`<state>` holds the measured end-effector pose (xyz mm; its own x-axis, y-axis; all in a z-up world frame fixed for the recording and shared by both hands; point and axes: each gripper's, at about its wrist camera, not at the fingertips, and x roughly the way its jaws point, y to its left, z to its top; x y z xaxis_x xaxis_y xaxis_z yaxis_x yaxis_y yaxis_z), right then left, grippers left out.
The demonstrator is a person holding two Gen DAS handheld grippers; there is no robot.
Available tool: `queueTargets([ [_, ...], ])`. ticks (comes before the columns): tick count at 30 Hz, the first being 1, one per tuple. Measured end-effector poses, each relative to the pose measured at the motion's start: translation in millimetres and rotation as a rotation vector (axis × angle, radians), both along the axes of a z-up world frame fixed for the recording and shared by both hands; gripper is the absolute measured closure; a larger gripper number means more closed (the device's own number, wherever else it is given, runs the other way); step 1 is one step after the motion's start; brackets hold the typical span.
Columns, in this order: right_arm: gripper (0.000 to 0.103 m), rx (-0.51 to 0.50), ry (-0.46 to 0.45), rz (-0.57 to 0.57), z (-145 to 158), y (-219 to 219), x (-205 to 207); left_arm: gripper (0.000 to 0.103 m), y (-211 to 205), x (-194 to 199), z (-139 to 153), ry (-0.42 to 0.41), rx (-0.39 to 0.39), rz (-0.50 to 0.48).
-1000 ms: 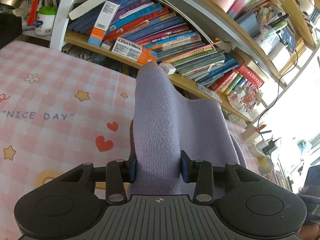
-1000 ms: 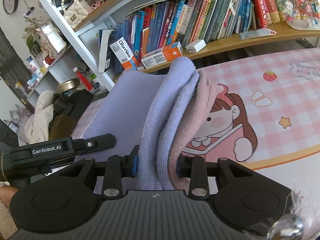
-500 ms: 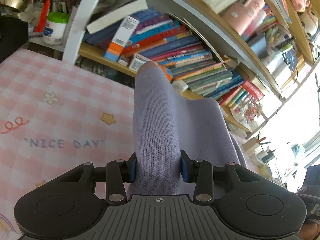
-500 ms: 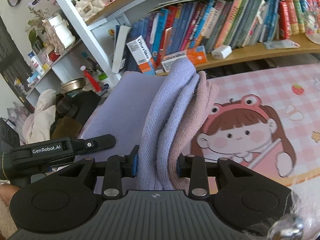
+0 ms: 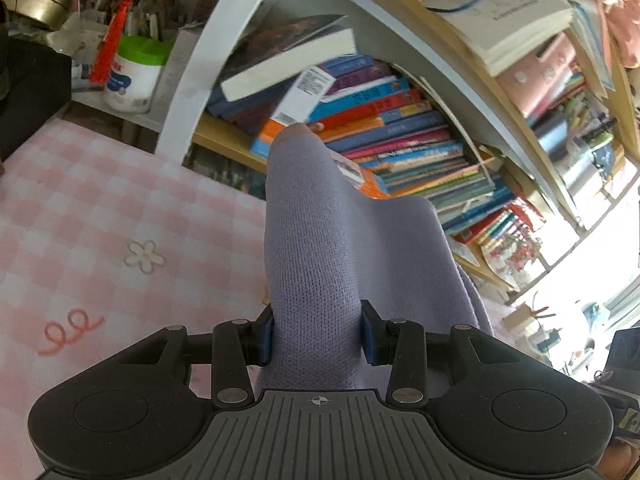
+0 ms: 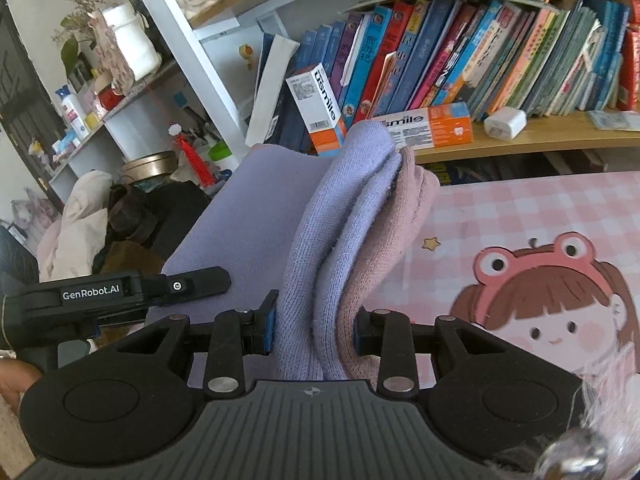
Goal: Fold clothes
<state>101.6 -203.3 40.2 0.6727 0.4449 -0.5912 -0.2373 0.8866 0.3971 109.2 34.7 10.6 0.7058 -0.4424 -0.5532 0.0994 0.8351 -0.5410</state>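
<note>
A lilac knitted garment [image 5: 320,264] is bunched between the blue pads of my left gripper [image 5: 317,336], which is shut on it; the cloth stretches off to the right. My right gripper [image 6: 314,330] is shut on the same lilac garment [image 6: 320,248], gathered in folds with a dusty-pink layer [image 6: 384,248] on its right side. A flat span of the fabric [image 6: 248,216] runs left from it towards the other gripper's black body [image 6: 100,294]. Both grippers hold the cloth raised above the pink checked mat [image 5: 100,216].
A bookshelf [image 6: 500,144] packed with books and toothpaste boxes [image 6: 428,126] stands just behind the mat. A white upright post [image 5: 200,76] and a jar [image 5: 132,76] sit at the left. Clothes and a bag [image 6: 100,216] are piled far left. A cartoon girl print [image 6: 552,304] covers the mat.
Both grippers have carried the garment forward and upward towards the bookshelf; the mat's "NICE DAY" text slid out of the left view, and the shelf now looms larger.
</note>
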Motion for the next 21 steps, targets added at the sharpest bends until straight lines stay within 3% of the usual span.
queueTargets([
  [17,0.072,0.014,-0.018,0.024,-54.0,8.7,83.3,0.064,16.9,67.3,-33.5,-0.021,0.028,0.041],
  [21,0.062,0.034,0.052,-0.035,-74.9,0.4,93.2,0.062,16.3,76.1,-48.5,0.023,0.049,0.049],
])
